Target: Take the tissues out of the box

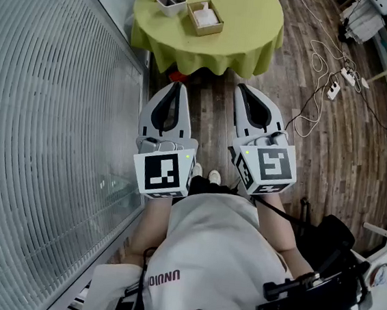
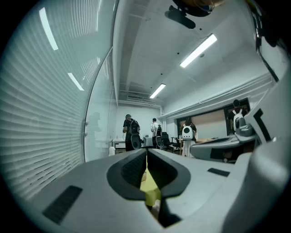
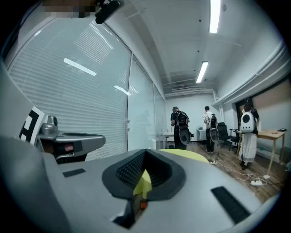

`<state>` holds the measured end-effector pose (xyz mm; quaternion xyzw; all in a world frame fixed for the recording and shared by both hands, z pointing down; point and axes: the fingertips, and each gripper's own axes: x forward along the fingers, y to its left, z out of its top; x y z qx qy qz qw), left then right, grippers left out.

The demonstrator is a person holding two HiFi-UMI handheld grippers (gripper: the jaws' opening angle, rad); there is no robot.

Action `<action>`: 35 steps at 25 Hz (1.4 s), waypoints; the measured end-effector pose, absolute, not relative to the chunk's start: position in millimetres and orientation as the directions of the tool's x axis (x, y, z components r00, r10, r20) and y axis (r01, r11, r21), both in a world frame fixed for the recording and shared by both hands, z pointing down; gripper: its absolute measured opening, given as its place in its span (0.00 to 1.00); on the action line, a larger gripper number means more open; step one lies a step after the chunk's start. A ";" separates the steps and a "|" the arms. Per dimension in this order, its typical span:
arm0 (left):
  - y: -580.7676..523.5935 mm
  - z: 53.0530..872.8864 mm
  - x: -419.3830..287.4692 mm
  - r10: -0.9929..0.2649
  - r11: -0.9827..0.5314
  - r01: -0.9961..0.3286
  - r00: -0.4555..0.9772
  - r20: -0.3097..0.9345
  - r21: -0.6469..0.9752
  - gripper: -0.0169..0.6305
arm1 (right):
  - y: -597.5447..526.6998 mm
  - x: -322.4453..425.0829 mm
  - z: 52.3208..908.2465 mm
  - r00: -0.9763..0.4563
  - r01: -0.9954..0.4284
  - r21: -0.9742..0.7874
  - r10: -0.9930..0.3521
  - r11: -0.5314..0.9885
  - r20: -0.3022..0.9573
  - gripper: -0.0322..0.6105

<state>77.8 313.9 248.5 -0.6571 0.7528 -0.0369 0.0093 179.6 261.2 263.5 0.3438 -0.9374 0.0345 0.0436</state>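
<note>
In the head view a wooden tissue box [image 1: 205,18] with white tissues in it sits on a round table under a yellow-green cloth [image 1: 248,26], far ahead of me. My left gripper [image 1: 177,86] and right gripper [image 1: 244,88] are held side by side and level over the floor, well short of the table. Both are shut with nothing between the jaws. In the left gripper view the shut gripper [image 2: 146,152] shows only a sliver of the cloth [image 2: 152,187]. The right gripper view has its shut gripper [image 3: 144,153] in front of the table's edge [image 3: 193,156].
A grey two-part holder [image 1: 171,4] stands left of the box. A glass wall with blinds [image 1: 52,122] runs along my left. Cables and power strips [image 1: 339,80] lie on the wooden floor at right. Two people [image 3: 182,127] stand at the room's far end.
</note>
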 end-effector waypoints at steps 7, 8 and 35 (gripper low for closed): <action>311.9 247.9 77.3 -0.990 0.134 -0.988 -0.137 0.037 -0.071 0.05 | 259.6 178.5 264.0 -0.760 -0.647 -0.039 -0.641 0.761 0.108 0.08; 311.6 248.0 77.0 -0.990 0.134 -0.988 -0.137 0.036 -0.072 0.05 | 259.0 178.5 263.8 -0.759 -0.648 -0.039 -0.642 0.760 0.107 0.08; 307.7 258.9 39.8 -0.995 0.097 -0.993 -0.099 0.030 -0.060 0.05 | 249.2 164.8 267.2 -0.690 -0.724 -0.044 -0.721 0.689 0.064 0.08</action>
